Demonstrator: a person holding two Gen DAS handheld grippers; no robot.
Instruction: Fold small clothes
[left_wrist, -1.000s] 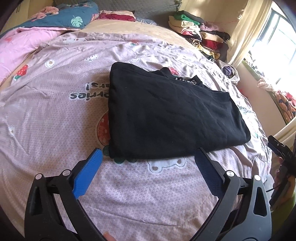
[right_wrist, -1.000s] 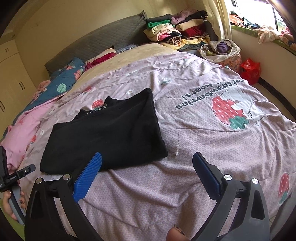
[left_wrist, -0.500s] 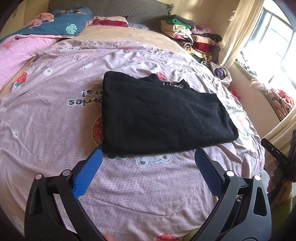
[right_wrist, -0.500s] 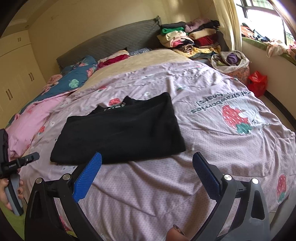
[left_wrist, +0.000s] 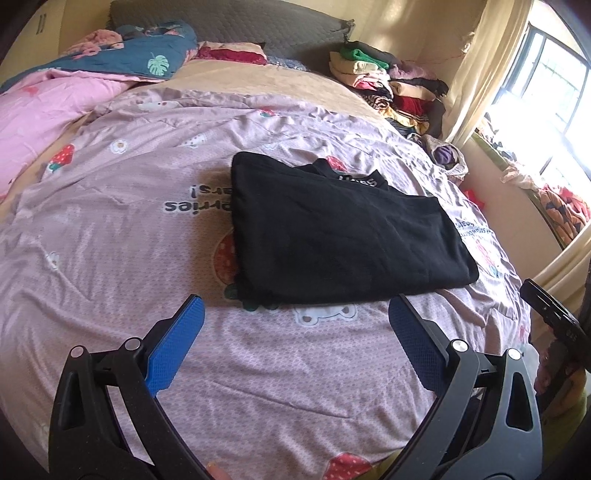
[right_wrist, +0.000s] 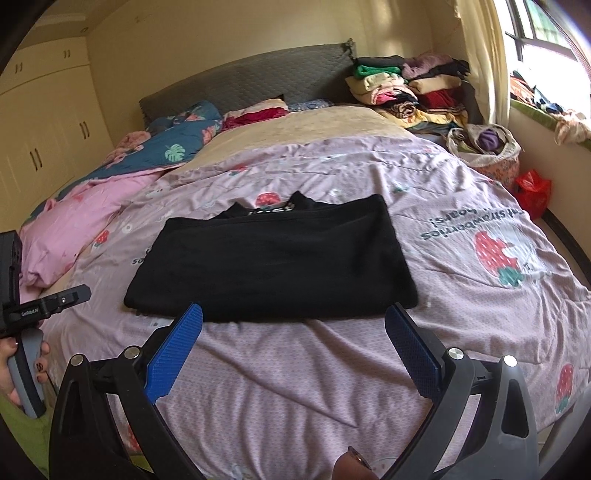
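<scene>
Spread over the bed, a pink strawberry quilt (right_wrist: 461, 295) carries a folded black shirt (right_wrist: 273, 262). Left gripper (left_wrist: 293, 325) and right gripper (right_wrist: 293, 325) both hang spread wide above the quilt, holding nothing.

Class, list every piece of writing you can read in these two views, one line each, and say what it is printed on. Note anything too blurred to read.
"strawberries" above a second, unreadable word, upside down: pink bedspread.
"...ries", upside down, partly hidden by the garment: same bedspread, left wrist view.
White lettering on the black garment collar: too blurred to read.
Small white brand mark on the left gripper body: too small to read.
</scene>
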